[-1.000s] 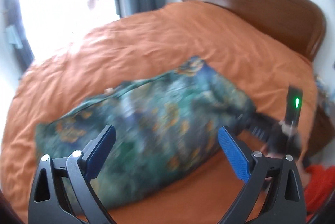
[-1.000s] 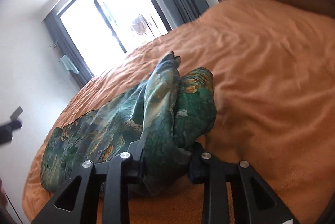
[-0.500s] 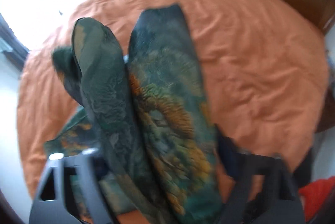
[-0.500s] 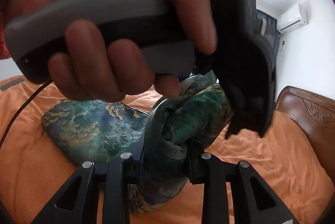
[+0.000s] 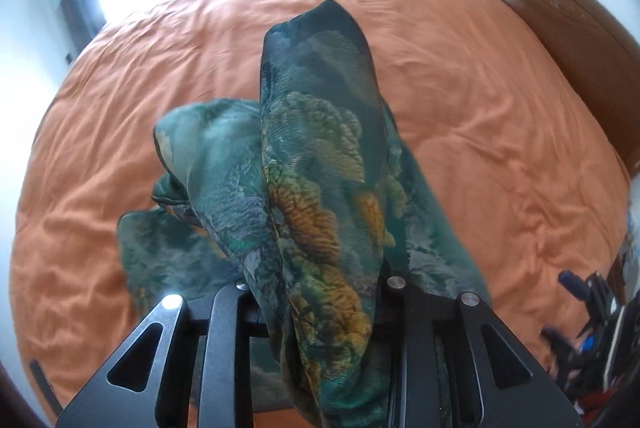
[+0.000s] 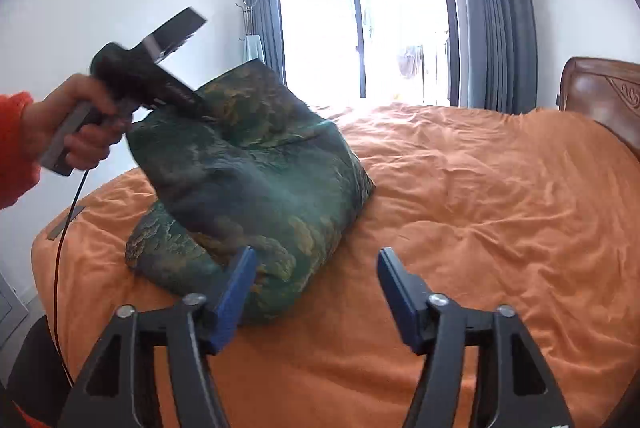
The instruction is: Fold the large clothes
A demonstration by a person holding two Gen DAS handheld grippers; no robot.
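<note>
Two hand-held grippers worked. Left hand-held gripper [image 5: 316, 312], jaws just closing, pinched the green floral-print garment [image 6: 256, 184], lifting its fold. Right hand-held gripper [image 6: 316, 288], jaws just opening, held nothing above the orange bed [image 6: 480, 212].

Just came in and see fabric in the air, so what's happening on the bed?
A person is folding a green patterned garment on the orange bed. The left gripper, whose fingers have just been closing, is clamped on a bunch of the cloth and holds it up. The right gripper has just been opening; nothing sits between its fingers, and the garment's lower part rests on the bed.
</note>
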